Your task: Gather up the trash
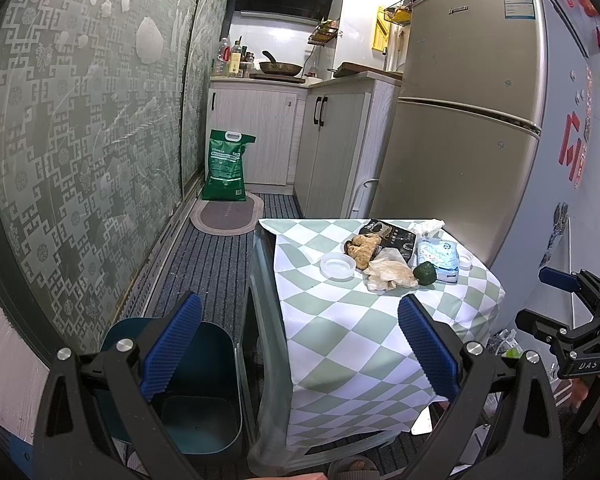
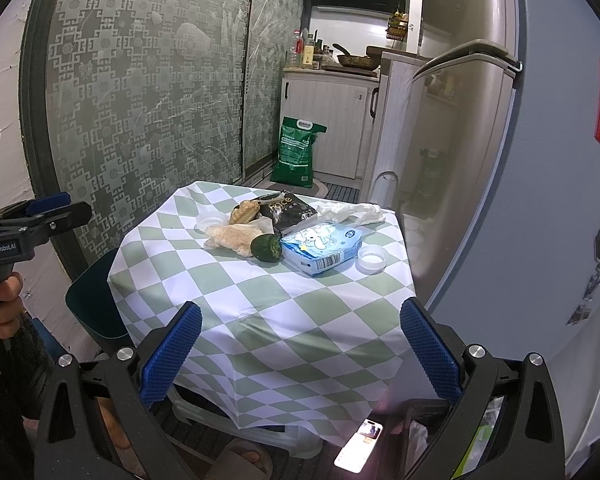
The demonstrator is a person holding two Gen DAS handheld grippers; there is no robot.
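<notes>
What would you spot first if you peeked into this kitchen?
Probably the green-and-white checkered tablecloth in the middle, with a small heap of trash at its far end: a blue tissue pack, a dark green fruit and crumpled wrappers. Next, the tall fridge to the right, and the open teal bin on the floor to the left.

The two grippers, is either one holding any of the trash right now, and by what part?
Nothing is held. The left gripper and right gripper are both open and empty, short of the trash on the table.

Bin (image 1: pixel 204 412) partly behind gripper (image 1: pixel 300 352)
</notes>
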